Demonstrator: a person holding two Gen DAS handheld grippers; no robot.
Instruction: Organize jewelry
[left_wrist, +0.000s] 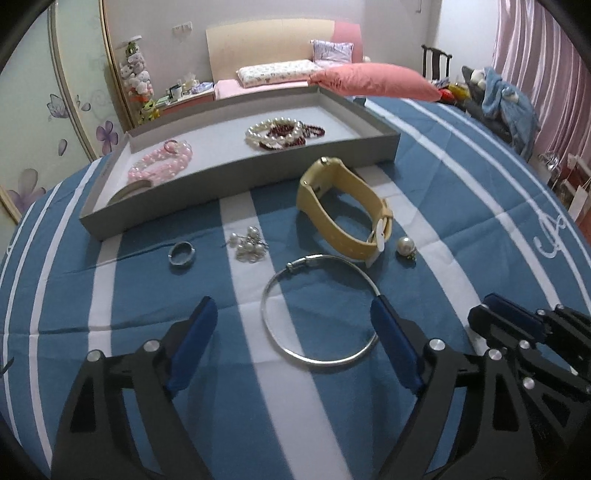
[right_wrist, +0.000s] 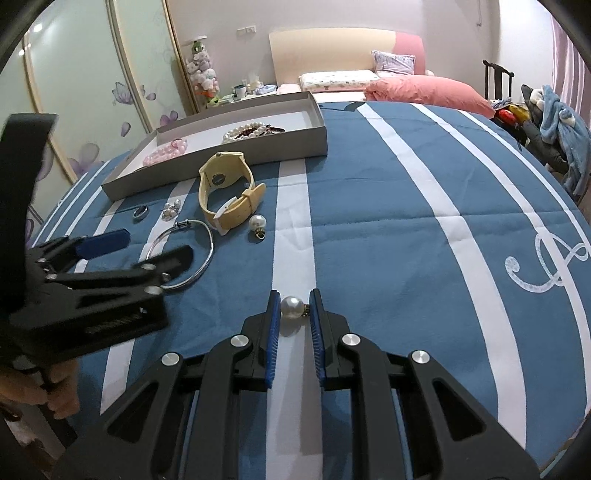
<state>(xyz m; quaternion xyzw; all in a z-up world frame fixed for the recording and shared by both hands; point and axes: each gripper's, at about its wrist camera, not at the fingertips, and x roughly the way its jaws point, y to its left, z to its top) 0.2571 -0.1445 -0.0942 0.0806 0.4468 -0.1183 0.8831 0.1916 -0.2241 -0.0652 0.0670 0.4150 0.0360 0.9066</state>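
Left tool (left_wrist: 291, 314): jaws wide open, silver bangle (left_wrist: 317, 310) lying between them on bed.
Right tool (right_wrist: 293, 308): clamped on pearl earring (right_wrist: 291, 307).

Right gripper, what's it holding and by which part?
The right gripper holds a pearl earring, pinched across the pearl's sides. The left gripper holds nothing.

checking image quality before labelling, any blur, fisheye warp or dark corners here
Left wrist view: sharp, with the blue striped bedspread bowed by the fisheye and black corners. Right wrist view: the same warp and corners; the left gripper is motion-smeared, while the round white pearl earring stays crisp.
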